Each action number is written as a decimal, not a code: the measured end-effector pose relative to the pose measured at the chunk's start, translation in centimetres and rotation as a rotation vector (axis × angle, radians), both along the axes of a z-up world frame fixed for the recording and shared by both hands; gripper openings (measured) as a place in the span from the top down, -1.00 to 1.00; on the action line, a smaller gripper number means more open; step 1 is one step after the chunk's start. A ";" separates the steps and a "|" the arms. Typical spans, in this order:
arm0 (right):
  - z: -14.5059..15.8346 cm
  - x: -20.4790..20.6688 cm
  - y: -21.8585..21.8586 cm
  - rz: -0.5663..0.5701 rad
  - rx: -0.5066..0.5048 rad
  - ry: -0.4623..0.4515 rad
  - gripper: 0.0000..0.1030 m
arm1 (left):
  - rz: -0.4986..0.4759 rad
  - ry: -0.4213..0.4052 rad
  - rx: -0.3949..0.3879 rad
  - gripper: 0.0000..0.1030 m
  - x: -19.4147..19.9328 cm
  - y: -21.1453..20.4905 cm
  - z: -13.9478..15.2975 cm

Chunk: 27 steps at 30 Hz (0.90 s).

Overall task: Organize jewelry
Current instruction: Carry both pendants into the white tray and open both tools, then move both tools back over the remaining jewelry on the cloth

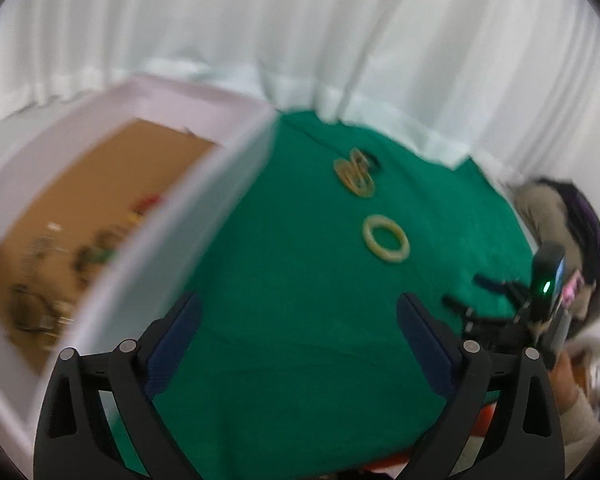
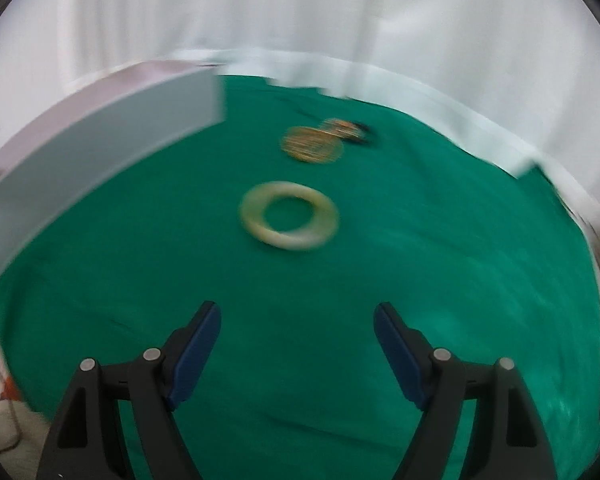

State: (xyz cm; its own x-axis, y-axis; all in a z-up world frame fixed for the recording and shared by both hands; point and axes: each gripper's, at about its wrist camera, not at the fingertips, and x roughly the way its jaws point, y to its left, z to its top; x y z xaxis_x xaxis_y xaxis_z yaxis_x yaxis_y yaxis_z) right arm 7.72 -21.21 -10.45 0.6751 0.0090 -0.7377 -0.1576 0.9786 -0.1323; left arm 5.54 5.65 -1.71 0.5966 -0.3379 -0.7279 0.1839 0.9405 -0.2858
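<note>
Two hand-held grippers, both spread wide, nothing held. Far left: white box (image 1: 236, 184), brown floor, blurred small items inside, not identifiable. Left hand-held gripper (image 1: 298, 318) just right of the box wall, over the green desk (image 1: 300, 360). Pale bangle (image 1: 385, 239) lies flat on the cloth, ahead and slightly right of it, apart. Right hand-held gripper (image 2: 297, 318) faces the bangle (image 2: 289, 215) almost dead ahead, closer — the better-placed one, I judge. A ring has no long axis, so any rim crossing will do. Farther off: gold pile (image 2: 316, 143), with dark piece touching its right side.
</note>
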 end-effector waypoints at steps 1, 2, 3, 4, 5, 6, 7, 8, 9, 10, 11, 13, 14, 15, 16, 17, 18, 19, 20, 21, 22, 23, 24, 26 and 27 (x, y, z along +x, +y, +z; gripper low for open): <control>-0.4 -0.1 -2.0 -0.055 -0.003 -0.002 -0.56 | -0.016 0.018 -0.001 -0.90 0.4 -1.1 -1.0; -0.6 0.0 -2.9 -0.080 -0.003 -0.001 -0.56 | -0.029 0.031 -0.006 -0.90 0.9 -2.1 -1.9; -1.0 0.0 -4.3 -0.112 -0.006 0.000 -0.56 | -0.037 0.047 -0.006 -0.90 1.5 -3.1 -3.0; -1.2 0.1 -5.4 -0.138 -0.012 -0.002 -0.56 | -0.041 0.056 -0.003 -0.90 1.8 -3.8 -3.6; -1.4 0.2 -6.4 -0.162 -0.020 -0.007 -0.56 | -0.047 0.064 0.006 -0.90 2.3 -4.6 -4.5; -1.5 0.0 -7.0 -0.174 -0.025 -0.010 -0.56 | -0.051 0.063 0.021 -0.90 2.9 -5.3 -5.2; -1.7 0.0 -7.8 -0.191 -0.025 -0.013 -0.56 | -0.053 0.061 0.034 -0.90 3.2 -5.7 -5.7; -1.9 0.1 -8.4 -0.203 -0.019 -0.008 -0.56 | -0.054 0.058 0.057 -0.90 3.8 -6.3 -6.3; -2.2 0.0 -8.9 -0.210 -0.016 -0.004 -0.56 | -0.054 0.057 0.078 -0.90 4.5 -6.6 -6.9; -2.5 0.2 -9.4 -0.218 -0.014 -0.001 -0.56 | -0.053 0.058 0.093 -0.90 4.9 -6.8 -7.3; -2.6 0.3 -9.7 -0.219 -0.014 0.002 -0.56 | -0.049 0.062 0.107 -0.90 5.3 -6.8 -7.7; -3.0 0.4 -10.6 -0.219 -0.011 0.014 -0.56 | -0.033 0.072 0.134 -0.90 6.2 -6.9 -8.6; -3.2 0.7 -10.8 -0.220 -0.006 0.015 -0.56 | -0.026 0.074 0.144 -0.90 6.5 -6.9 -9.1; -3.2 0.8 -10.9 -0.219 0.000 0.015 -0.56 | -0.018 0.074 0.152 -0.90 6.7 -6.9 -9.4; -3.3 0.9 -11.0 -0.218 0.002 0.014 -0.56 | -0.009 0.075 0.159 -0.90 7.0 -6.8 -9.7; -3.3 1.1 -11.3 -0.216 0.005 0.010 -0.56 | 0.000 0.078 0.167 -0.90 7.3 -6.8 -10.1; -3.4 1.3 -11.4 -0.216 0.007 0.008 -0.56 | 0.005 0.083 0.171 -0.90 7.4 -6.7 -10.4; -3.5 1.5 -11.5 -0.215 0.011 0.007 -0.56 | 0.012 0.093 0.176 -0.91 7.7 -6.6 -10.8; -3.6 1.6 -11.5 -0.213 0.014 0.011 -0.56 | 0.017 0.082 0.183 -0.92 7.7 -6.6 -10.9; -3.8 1.8 -11.6 -0.210 0.017 0.019 -0.56 | 0.020 0.069 0.193 -0.93 7.6 -6.6 -11.0; -4.1 2.1 -11.7 -0.206 0.019 0.029 -0.56 | 0.023 0.069 0.203 -0.95 7.7 -6.7 -11.1; -4.2 2.2 -11.8 -0.203 0.023 0.032 -0.57 | 0.022 0.066 0.210 -0.98 7.6 -6.8 -11.1; -4.2 2.3 -11.8 -0.201 0.032 0.024 -0.59 | 0.020 0.065 0.215 -0.99 7.6 -6.9 -11.2; -4.2 2.4 -12.0 -0.200 0.046 0.025 -0.61 | 0.013 0.060 0.263 -0.99 7.4 -7.5 -11.4; -4.3 2.5 -12.2 -0.199 0.061 0.026 -0.62 | 0.009 0.057 0.291 -0.99 7.3 -7.9 -11.5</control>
